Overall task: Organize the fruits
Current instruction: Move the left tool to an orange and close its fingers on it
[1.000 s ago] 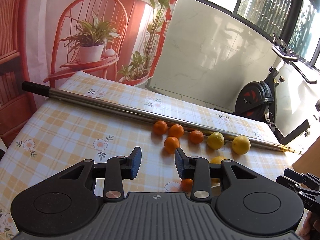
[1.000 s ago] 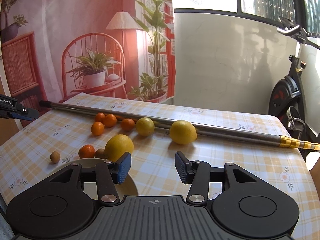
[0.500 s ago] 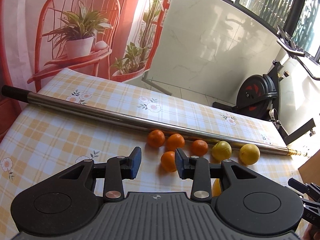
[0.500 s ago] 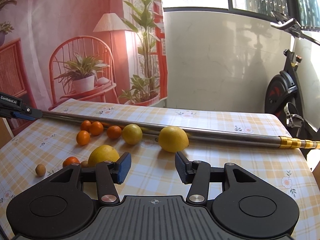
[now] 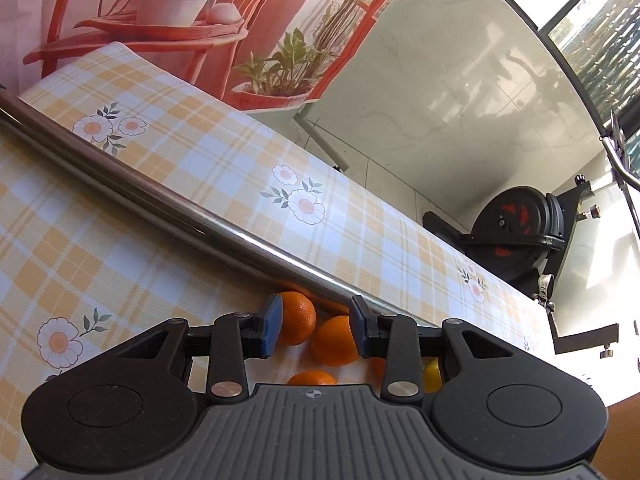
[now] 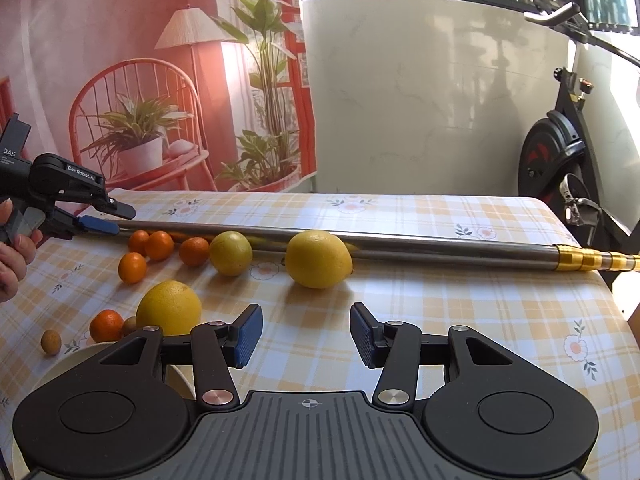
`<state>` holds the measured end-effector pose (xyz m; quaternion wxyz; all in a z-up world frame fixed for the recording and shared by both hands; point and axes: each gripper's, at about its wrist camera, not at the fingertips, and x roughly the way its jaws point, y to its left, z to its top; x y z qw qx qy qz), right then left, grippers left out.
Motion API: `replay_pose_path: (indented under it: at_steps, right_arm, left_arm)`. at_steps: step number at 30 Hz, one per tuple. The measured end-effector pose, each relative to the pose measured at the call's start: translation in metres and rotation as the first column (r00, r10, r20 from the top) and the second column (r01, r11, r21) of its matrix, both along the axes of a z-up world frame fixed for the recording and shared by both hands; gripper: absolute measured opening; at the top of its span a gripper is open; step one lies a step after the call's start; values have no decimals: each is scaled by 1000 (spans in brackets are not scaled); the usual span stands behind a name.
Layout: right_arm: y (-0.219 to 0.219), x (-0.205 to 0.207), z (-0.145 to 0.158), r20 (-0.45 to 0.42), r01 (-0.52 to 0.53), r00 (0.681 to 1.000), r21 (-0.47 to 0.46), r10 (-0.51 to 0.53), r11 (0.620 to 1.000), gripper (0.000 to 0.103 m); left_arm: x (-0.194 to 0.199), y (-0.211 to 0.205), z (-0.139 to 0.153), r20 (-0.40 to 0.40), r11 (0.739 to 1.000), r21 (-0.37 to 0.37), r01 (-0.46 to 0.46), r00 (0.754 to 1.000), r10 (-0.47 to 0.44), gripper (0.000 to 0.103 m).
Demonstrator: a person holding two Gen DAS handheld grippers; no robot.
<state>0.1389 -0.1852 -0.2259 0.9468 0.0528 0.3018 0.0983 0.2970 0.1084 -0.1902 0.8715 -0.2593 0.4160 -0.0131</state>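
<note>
Several small oranges and three yellow lemons lie on the checked tablecloth along a metal pole. My left gripper (image 5: 314,330) is open, close over two oranges: one orange (image 5: 297,317) by its left finger, another orange (image 5: 335,340) between the fingers. It also shows in the right wrist view (image 6: 116,220), held above the oranges (image 6: 158,245) near the pole. My right gripper (image 6: 306,334) is open and empty above the cloth, short of a large lemon (image 6: 319,259). A second lemon (image 6: 169,307) lies left of its left finger, and a third lemon (image 6: 231,253) is by the pole.
The long metal pole (image 6: 400,244) crosses the table behind the fruit. A white bowl (image 6: 80,364) sits at the near left under my right gripper. A small brown fruit (image 6: 51,341) and an orange (image 6: 106,325) lie beside it. An exercise bike (image 6: 560,160) stands beyond the right table edge.
My left gripper has moved forward and down toward the oranges by the pole. My right gripper has drifted slightly, staying open and empty.
</note>
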Motion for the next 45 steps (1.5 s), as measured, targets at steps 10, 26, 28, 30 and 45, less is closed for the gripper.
replay_pose_path:
  at_steps: [10, 26, 28, 30, 45]
  right_arm:
    - [-5, 6, -7, -26, 8, 1000, 5, -8, 1000, 45]
    - [-6, 7, -11, -36, 11, 999, 12, -11, 1000, 45]
    - [-6, 9, -13, -39, 10, 999, 17, -10, 1000, 45]
    - [-6, 11, -14, -41, 7, 999, 19, -6, 1000, 45]
    - [14, 34, -6, 3, -74, 997, -57, 74, 996, 45]
  left_arm:
    - [2, 2, -9, -29, 999, 28, -28, 999, 28, 40]
    - [-12, -6, -7, 36, 994, 100, 42, 998, -46, 36]
    - [-21, -9, 0, 59, 990, 129, 59, 996, -68, 36]
    - [-32, -11, 8, 83, 984, 162, 77, 992, -91, 36]
    - [-127, -32, 44, 202, 960, 239, 148, 959, -198, 36]
